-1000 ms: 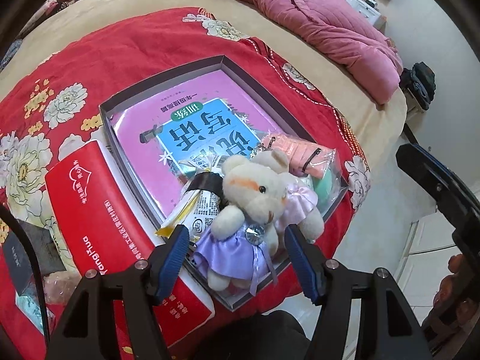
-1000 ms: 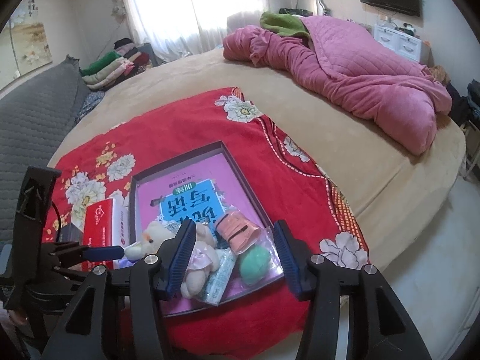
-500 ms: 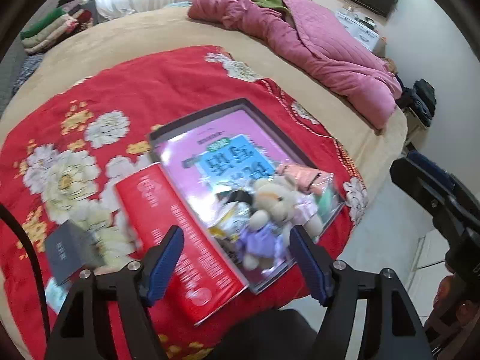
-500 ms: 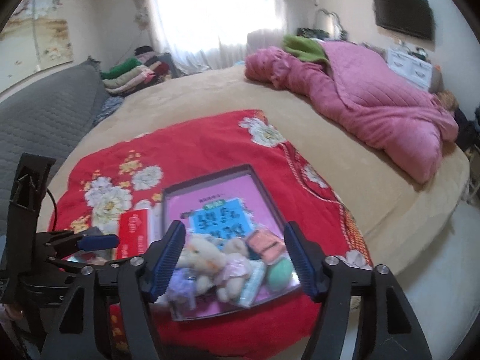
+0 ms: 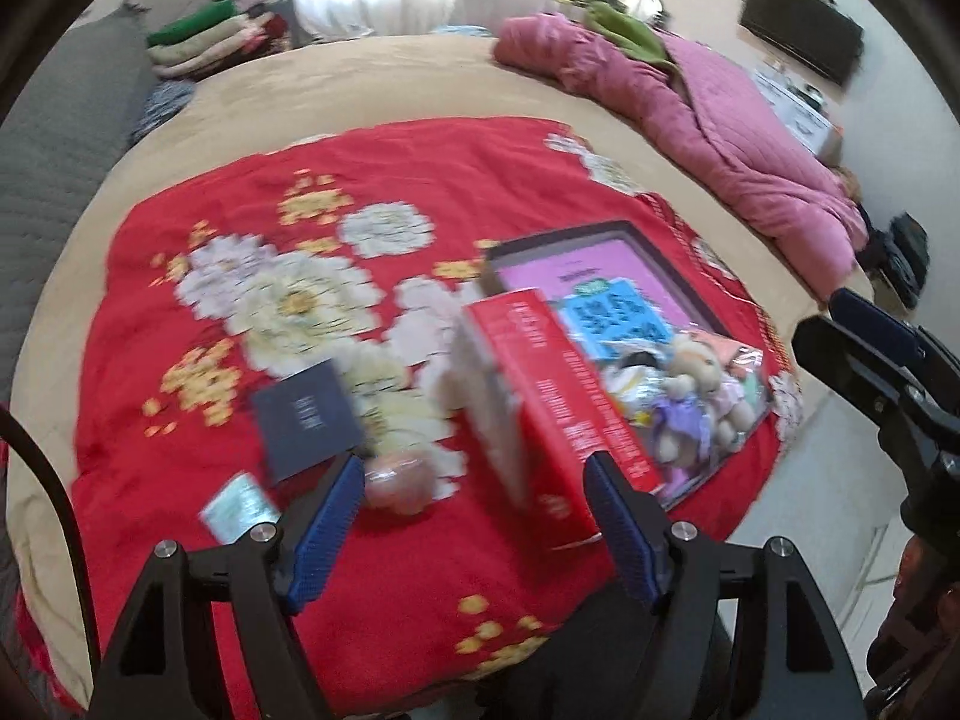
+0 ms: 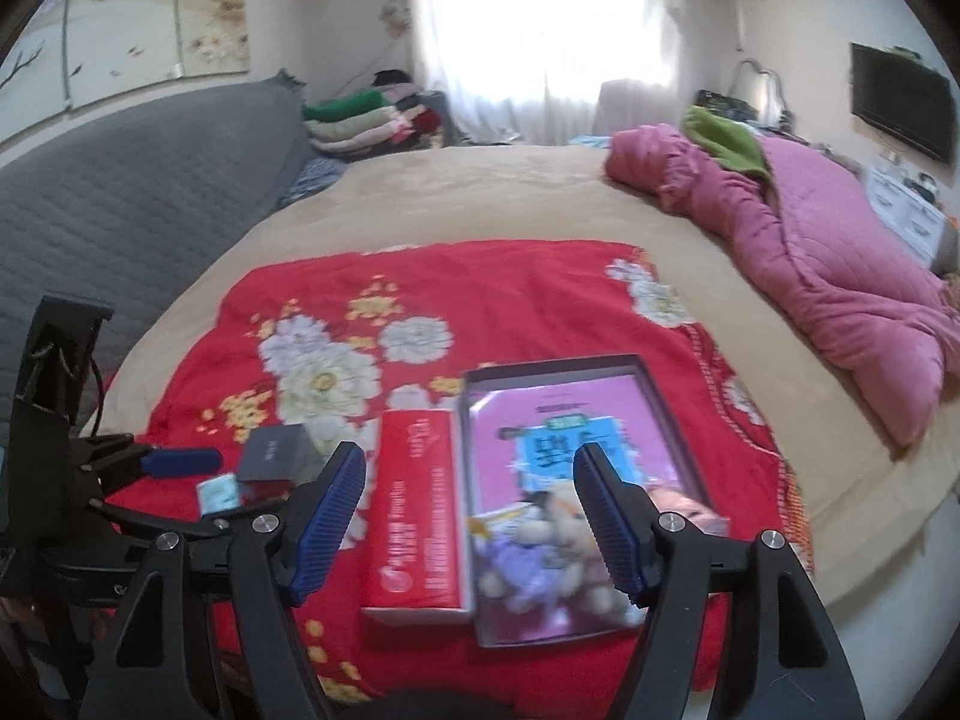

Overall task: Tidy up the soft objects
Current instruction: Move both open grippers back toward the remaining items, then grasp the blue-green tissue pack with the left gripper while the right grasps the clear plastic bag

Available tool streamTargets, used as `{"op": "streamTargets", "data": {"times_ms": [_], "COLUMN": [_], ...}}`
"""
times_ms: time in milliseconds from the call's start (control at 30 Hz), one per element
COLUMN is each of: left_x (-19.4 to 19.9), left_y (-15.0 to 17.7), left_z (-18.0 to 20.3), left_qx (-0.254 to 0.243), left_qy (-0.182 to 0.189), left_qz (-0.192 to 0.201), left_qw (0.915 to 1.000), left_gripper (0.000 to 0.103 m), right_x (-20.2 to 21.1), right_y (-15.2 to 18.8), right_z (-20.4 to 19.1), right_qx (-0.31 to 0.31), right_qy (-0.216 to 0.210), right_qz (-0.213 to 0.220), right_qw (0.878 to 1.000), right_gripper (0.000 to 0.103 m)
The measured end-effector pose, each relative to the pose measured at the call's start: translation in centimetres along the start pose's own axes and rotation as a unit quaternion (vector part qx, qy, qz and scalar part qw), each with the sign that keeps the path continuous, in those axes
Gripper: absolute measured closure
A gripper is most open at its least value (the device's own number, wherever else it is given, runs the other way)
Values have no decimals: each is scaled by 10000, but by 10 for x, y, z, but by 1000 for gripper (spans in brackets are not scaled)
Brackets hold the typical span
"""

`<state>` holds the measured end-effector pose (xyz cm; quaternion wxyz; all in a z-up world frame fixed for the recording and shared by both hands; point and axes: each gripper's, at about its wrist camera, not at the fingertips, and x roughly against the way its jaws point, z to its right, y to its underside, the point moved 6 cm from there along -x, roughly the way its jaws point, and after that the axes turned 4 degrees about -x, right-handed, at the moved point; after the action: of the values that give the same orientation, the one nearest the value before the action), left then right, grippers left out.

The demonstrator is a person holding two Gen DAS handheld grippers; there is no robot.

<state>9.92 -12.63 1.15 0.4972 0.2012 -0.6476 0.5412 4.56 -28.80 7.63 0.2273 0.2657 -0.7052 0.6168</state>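
Bedroom. One big bed (image 6: 480, 204) with a tan cover, one grey quilted headboard (image 6: 132, 180) on its left side, bright window behind. One pink quilt (image 6: 840, 252) bunched along the bed's right edge, a green cloth (image 6: 726, 138) on top of it. One stack of folded clothes (image 6: 366, 120) at the far left corner. One TV (image 6: 900, 102) on the right wall.

One red floral blanket (image 5: 420, 192) spread over the near half of the bed. On it, near the bed's front edge: one shallow dark tray (image 6: 678, 420) with a pink book (image 6: 540, 408) inside. At the tray's near end, a pile of soft things, blurry: one teddy bear in a purple dress (image 5: 690, 402), a pink pouch (image 6: 684, 501), some packets, count unclear. One red box (image 6: 420, 510) touching the tray's left side. Left of that, one dark small box (image 5: 306, 420), one pinkish round soft thing (image 5: 399, 480), one small teal packet (image 5: 237, 507).

My left gripper (image 5: 474, 516) has just been opening, jaws wide, nothing between them. My right gripper (image 6: 471, 510) too, just been opening, wide and empty, above the tray's near end.
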Motion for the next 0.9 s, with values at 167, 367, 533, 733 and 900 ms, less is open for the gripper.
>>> {"op": "streamTargets", "data": {"times_ms": [167,367,533,733,900], "left_x": [4,-6,-18,-36,-55], "left_y": [20,50,76,97,107], "left_z": [-54,-111,-149,-169,-173], "left_qx": [522,1017,1405,1672,1864], "left_qy": [-143,-371,-454,-384,-276], "left_qz": [-49,-255,-451,-682,-878], "left_qw": [9985,9938,9880,9828,9781], "left_gripper": [28,28,28,28,28], "right_x": [-17,-50,-80,-120,-147], "right_y": [6,24,48,73,88], "right_z": [-40,-84,-113,-132,-140], "right_qx": [361,804,1108,1442,1529], "right_qy": [-153,-302,-448,-579,-639], "right_qz": [-173,-521,-847,-1257,-1539], "right_qw": [9991,9949,9892,9798,9741], "right_gripper": [29,29,29,29,29]}}
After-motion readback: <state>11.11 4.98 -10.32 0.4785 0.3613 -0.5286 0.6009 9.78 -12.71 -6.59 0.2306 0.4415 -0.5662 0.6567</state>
